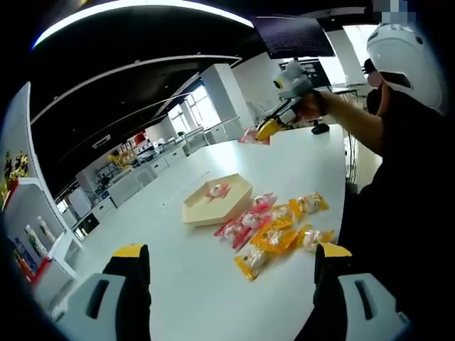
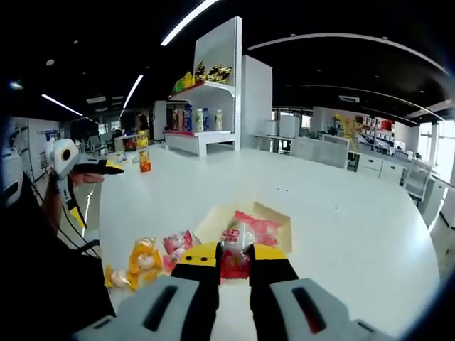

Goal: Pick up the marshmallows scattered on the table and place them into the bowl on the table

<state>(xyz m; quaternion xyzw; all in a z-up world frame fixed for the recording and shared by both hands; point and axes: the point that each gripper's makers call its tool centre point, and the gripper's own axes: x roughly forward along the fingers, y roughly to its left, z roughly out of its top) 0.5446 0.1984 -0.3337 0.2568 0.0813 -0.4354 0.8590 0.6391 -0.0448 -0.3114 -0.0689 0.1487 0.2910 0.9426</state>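
White table (image 1: 206,298) is carrying loose red and yellow marshmallow packets (image 1: 281,227) beside the bowl (image 1: 217,202). Right gripper (image 2: 234,264) is clenching a red packet (image 2: 242,241) above the bowl, lower end hidden between jaws, long axis probably running away from the camera. Left gripper (image 1: 227,259) is hanging released, jaws wide.

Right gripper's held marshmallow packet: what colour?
Red and pink marshmallow packet, clearest in the right gripper view, held by the right gripper.

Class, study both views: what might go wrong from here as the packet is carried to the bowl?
1. The right gripper pinches the red packet only by its lower edge; it might slip out before release.
2. The bowl is shallow and already holds one packet; a dropped packet could slide over the rim.
3. Loose packets crowd beside the bowl and could be knocked away.
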